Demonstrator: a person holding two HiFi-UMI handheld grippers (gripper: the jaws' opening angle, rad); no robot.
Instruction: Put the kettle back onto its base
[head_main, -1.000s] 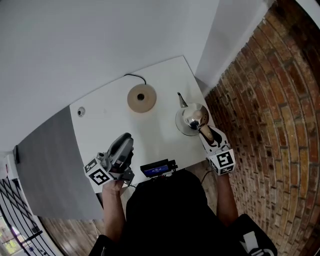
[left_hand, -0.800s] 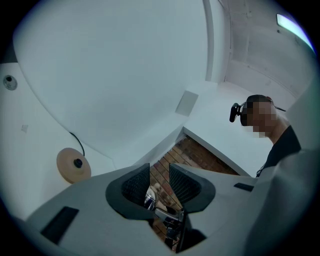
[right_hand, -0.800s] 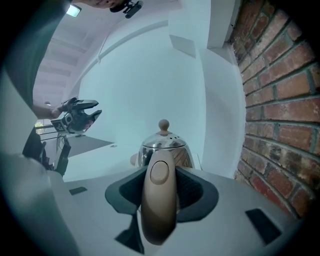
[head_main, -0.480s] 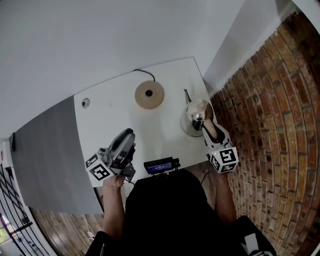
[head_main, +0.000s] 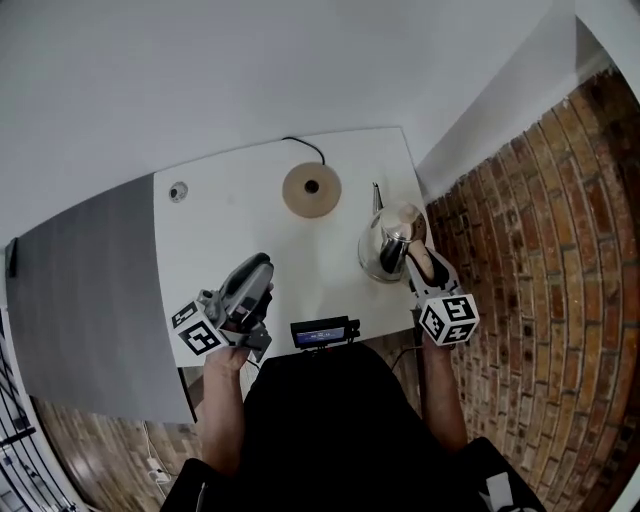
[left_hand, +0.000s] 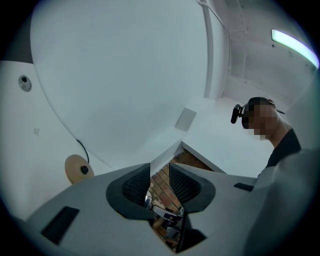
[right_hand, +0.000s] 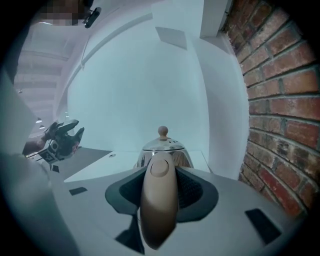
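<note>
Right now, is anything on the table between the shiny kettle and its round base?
No. In the head view, only bare white table lies between the kettle and the base. Nothing else sits in that stretch.

White table (head_main: 230, 232), round tan base (head_main: 311, 189) near back edge, small fitting (head_main: 178, 190) at corner

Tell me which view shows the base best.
The head view: the whole round base lies unobstructed on the table. The left gripper view shows it small, at a slant; the right gripper view misses it.
</note>
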